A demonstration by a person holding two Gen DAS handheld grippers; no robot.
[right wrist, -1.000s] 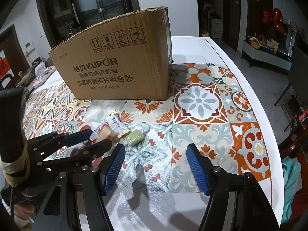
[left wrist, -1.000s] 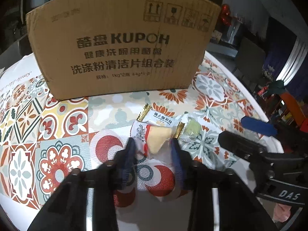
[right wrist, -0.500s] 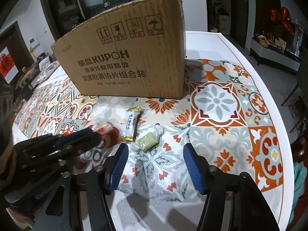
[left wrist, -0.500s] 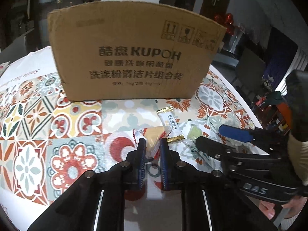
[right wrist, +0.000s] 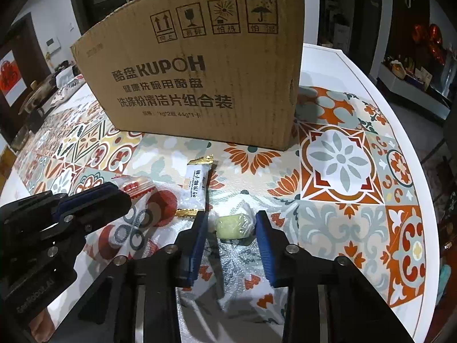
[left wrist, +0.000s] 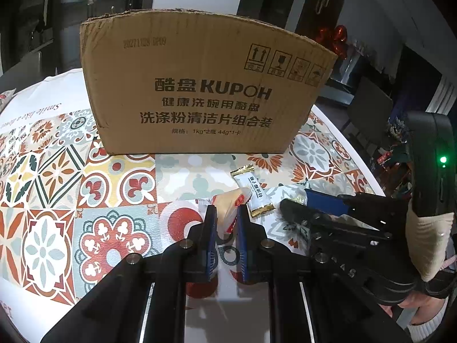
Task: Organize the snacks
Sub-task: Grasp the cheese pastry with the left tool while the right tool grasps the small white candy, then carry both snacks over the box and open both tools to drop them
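Right wrist view: right gripper (right wrist: 230, 224), jaws just closing, now brackets the green sweet (right wrist: 233, 223) without pressing; left gripper (left wrist: 225, 217) stays clamped on the yellow snack (left wrist: 228, 204); patterned tablecloth (right wrist: 342, 160), dim room.

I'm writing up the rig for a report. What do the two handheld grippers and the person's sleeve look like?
Both are black frames with silver screws and two flat blue pads. The left gripper also shows pale rails along its fingers. The right gripper has embossed lettering on its side, a black handle with a green light and a band of cream tape. The cuff is white knit.
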